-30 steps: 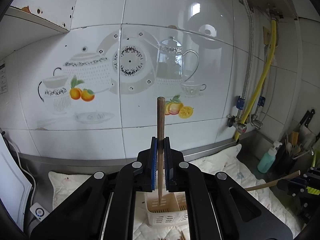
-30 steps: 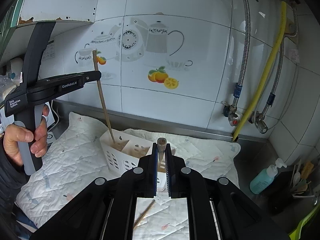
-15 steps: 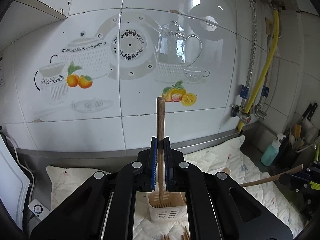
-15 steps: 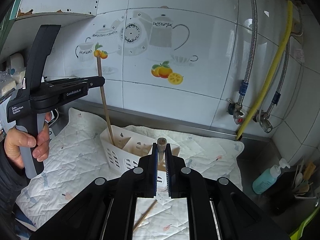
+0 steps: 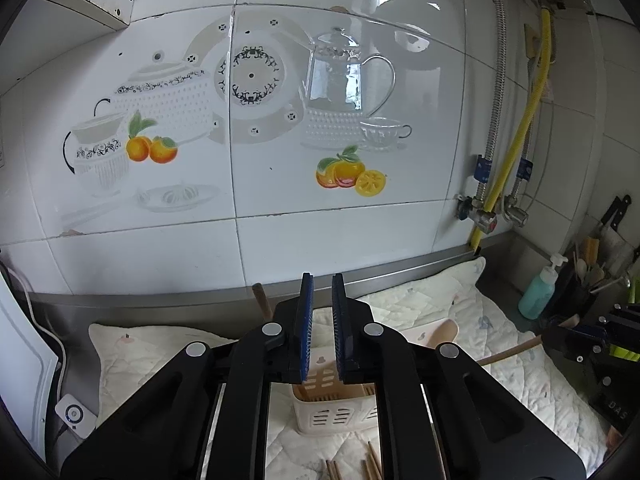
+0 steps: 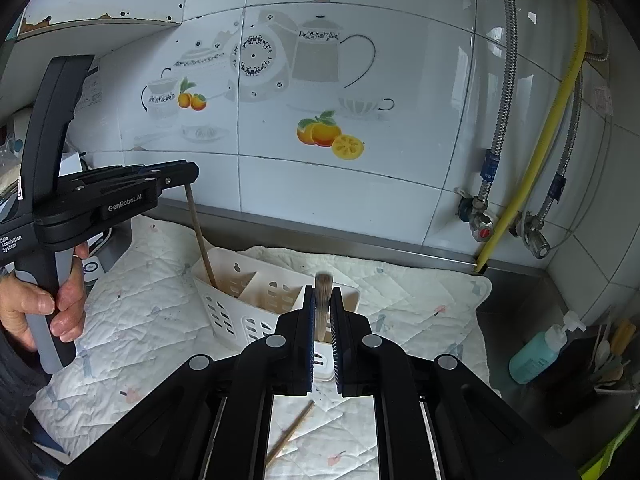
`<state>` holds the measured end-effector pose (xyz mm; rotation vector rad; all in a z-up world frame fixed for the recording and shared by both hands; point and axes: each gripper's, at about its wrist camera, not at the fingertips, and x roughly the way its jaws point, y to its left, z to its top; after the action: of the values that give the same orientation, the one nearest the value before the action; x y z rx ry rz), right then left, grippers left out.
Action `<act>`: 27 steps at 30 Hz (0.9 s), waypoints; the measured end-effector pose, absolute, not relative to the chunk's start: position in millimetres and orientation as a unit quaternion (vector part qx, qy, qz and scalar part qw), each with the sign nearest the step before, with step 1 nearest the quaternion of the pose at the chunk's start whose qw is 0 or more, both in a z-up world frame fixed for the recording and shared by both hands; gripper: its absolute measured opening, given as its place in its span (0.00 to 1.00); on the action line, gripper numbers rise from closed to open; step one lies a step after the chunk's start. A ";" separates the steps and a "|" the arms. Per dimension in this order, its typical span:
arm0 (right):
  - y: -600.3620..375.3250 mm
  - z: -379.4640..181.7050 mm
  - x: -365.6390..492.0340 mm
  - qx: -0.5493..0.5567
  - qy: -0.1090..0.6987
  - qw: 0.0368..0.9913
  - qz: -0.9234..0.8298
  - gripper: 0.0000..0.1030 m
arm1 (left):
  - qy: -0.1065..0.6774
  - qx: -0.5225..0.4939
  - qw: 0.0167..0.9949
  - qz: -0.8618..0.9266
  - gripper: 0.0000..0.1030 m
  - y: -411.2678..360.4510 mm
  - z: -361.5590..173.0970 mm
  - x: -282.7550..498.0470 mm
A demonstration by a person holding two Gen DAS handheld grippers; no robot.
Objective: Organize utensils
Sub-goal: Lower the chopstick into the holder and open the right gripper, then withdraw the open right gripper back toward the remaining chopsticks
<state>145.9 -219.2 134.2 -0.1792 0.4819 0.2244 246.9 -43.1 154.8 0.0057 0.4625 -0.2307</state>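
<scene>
Chopstick, stiff and light, stood in my caddy; left fingers had just parted, right fingers pinching a spoon handle.

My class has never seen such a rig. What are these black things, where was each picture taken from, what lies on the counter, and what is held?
No robot: a person holds a black two-finger gripper in each hand, each with a wide-angle camera looking along its fingers. One picture is from the left gripper, the other from the right gripper, which shows the person's hand on the left tool. On the counter lies a quilted cloth with a white utensil caddy and a loose chopstick. The right gripper is shut on a wooden spoon. The left jaws have just been opening; nothing is between them, and a standing chopstick rests in the caddy.
</scene>
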 end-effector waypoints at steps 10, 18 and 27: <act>-218.4 141.2 112.9 -0.093 0.210 0.967 0.113 0.20 | 0.225 0.006 0.968 -0.109 0.30 -36.2 154.8 218.8; -215.6 133.4 71.7 -0.098 0.187 0.971 0.115 0.32 | 0.220 0.005 0.970 -0.102 0.47 -31.7 147.1 175.8; -210.1 109.5 26.3 -0.112 0.177 0.972 0.102 0.42 | 0.203 0.001 0.975 -0.086 0.66 -20.0 136.2 118.9</act>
<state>26.3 -210.1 109.5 -0.2262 0.3573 0.2064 118.9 -20.0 136.2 0.0016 0.4088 -0.1724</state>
